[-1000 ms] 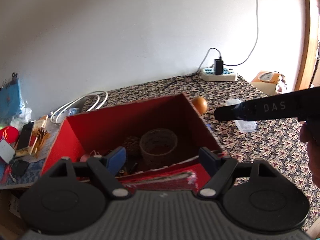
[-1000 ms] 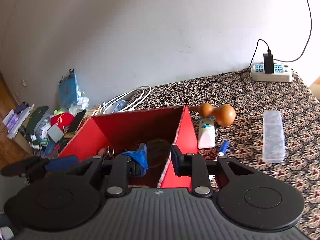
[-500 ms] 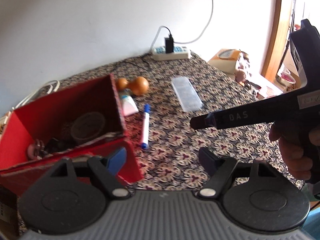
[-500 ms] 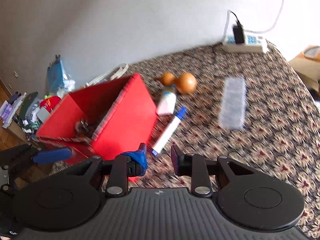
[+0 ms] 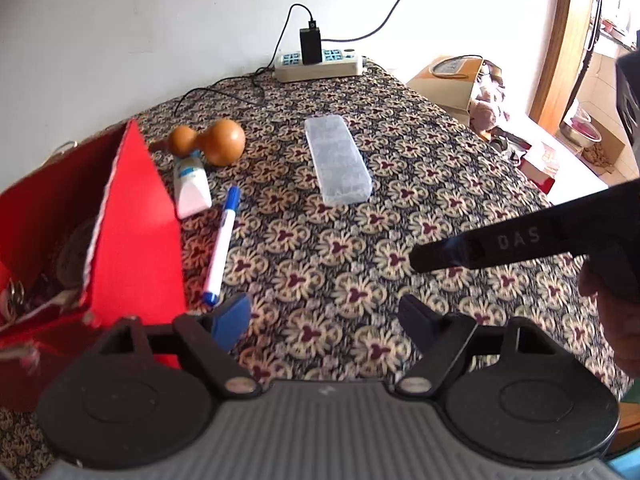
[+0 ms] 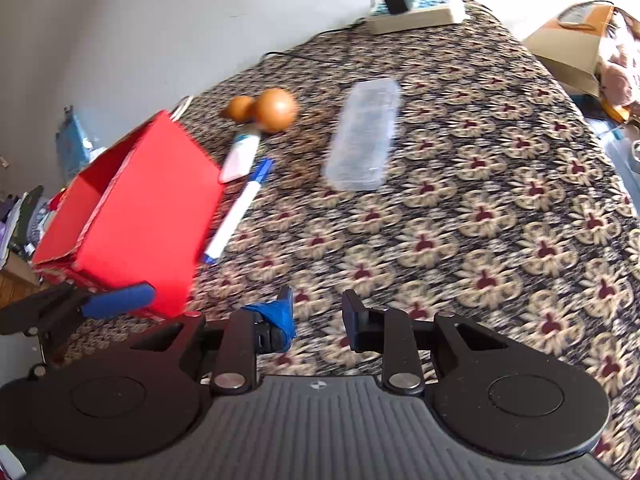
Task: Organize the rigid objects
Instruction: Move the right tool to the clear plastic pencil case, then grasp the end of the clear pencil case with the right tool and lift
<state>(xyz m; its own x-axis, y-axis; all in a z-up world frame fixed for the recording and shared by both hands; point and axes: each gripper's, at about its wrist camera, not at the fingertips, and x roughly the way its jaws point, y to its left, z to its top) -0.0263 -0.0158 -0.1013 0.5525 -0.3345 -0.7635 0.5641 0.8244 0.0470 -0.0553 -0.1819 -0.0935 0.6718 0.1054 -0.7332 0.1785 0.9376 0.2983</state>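
Both grippers are angled down over a worktop (image 5: pixel 420 184) covered with a flower-patterned cloth.

Left gripper (image 5: pixel 324 322): jaws wide apart, nothing between them. Patterned cloth shows in the gap. Its left, blue-padded finger sits just in front of the near corner of the red box (image 5: pixel 132 224).

Right gripper (image 6: pixel 316 314): jaws apart by a narrow gap, nothing between them. Only cloth shows in the gap. In the left wrist view, this gripper enters from the right as a dark bar above the cloth, with part of the person's hand (image 5: pixel 616 320) behind it.

Red box: open-topped, at the left side of the worktop. Several small items lie inside; they are too dark and cropped to identify, apart from some metal rings at the near left edge.

Items outside the box, all resting on the cloth:
- Marker (image 5: pixel 222 246), white barrel with blue ends, lying just beside the right wall of the box, roughly parallel to it.
- White tube (image 5: pixel 191 186), just beyond the marker, close to the box's far right corner.
- Gourd (image 5: pixel 210 142), brown and two-lobed, touching or nearly touching the tube's far end.
- Clear case (image 5: pixel 338 160), long and rectangular, well apart from the box, towards the middle of the worktop.

A power strip (image 5: pixel 320 64) with a black plug in it sits at the far edge, against the wall. The right wrist view is motion-blurred.
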